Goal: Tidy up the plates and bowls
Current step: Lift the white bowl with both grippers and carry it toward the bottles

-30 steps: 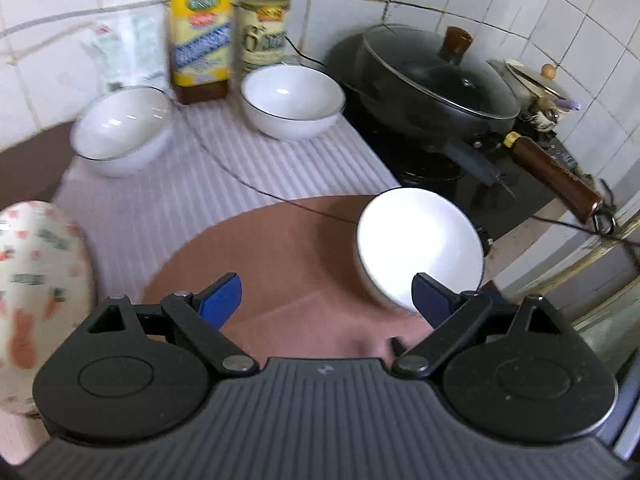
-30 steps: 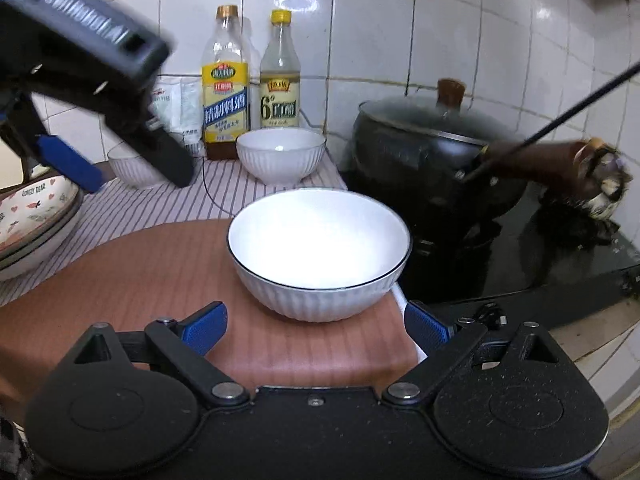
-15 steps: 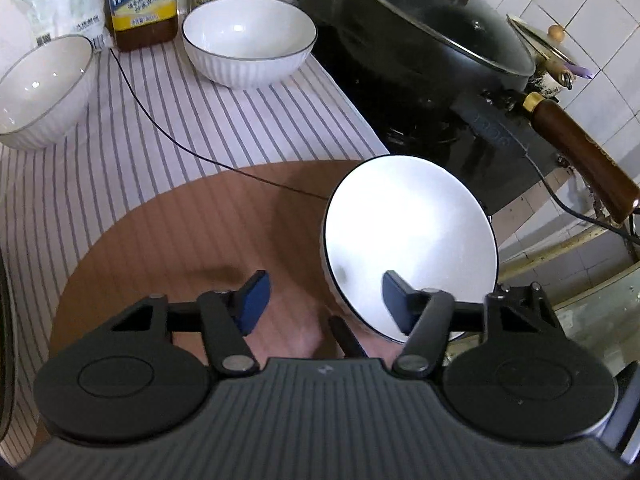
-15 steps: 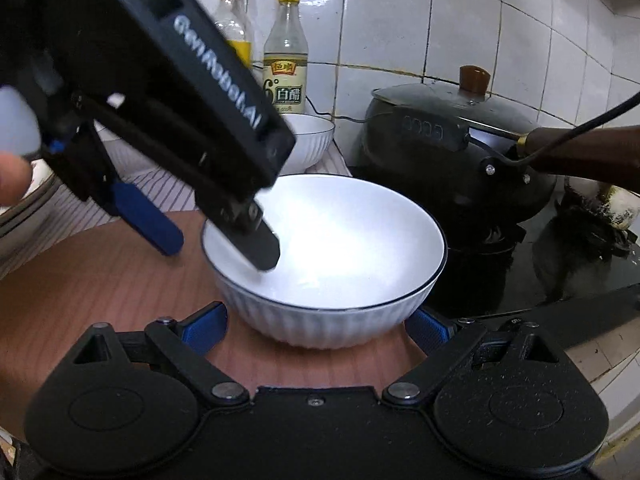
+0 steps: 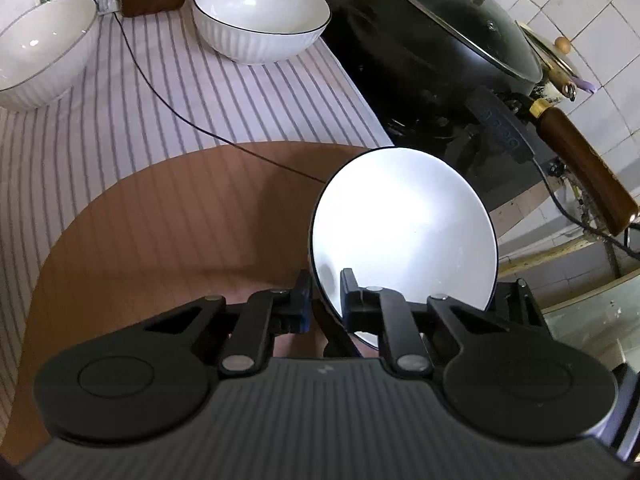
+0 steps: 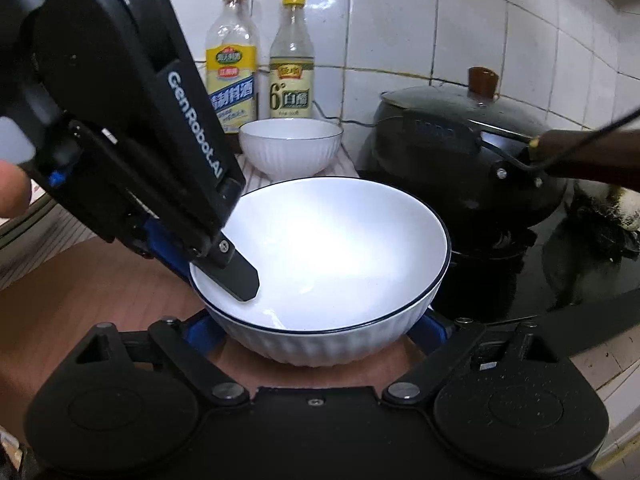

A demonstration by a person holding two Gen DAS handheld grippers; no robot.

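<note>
A white bowl with a dark rim (image 5: pixel 404 224) (image 6: pixel 332 252) sits on the brown round mat (image 5: pixel 168 216). My left gripper (image 5: pixel 324 300) is shut on its near-left rim, one finger inside the bowl (image 6: pixel 236 272) and one outside. My right gripper (image 6: pixel 316 334) is open, its blue-padded fingers on either side of the bowl's base, close to it. Two more white bowls stand on the striped cloth at the back: one in the middle (image 5: pixel 260 16) (image 6: pixel 290 148) and one at the far left (image 5: pixel 40 44).
A black lidded wok (image 5: pixel 436 40) (image 6: pixel 468 160) with a wooden handle (image 5: pixel 580 168) stands on the stove right of the bowl. Two bottles (image 6: pixel 231 60) (image 6: pixel 291 60) stand against the tiled wall. A thin black cable (image 5: pixel 168 100) crosses the cloth.
My left gripper has come down to the bowl's rim and closed on it. My right gripper has moved forward so its open fingers flank the bowl.
</note>
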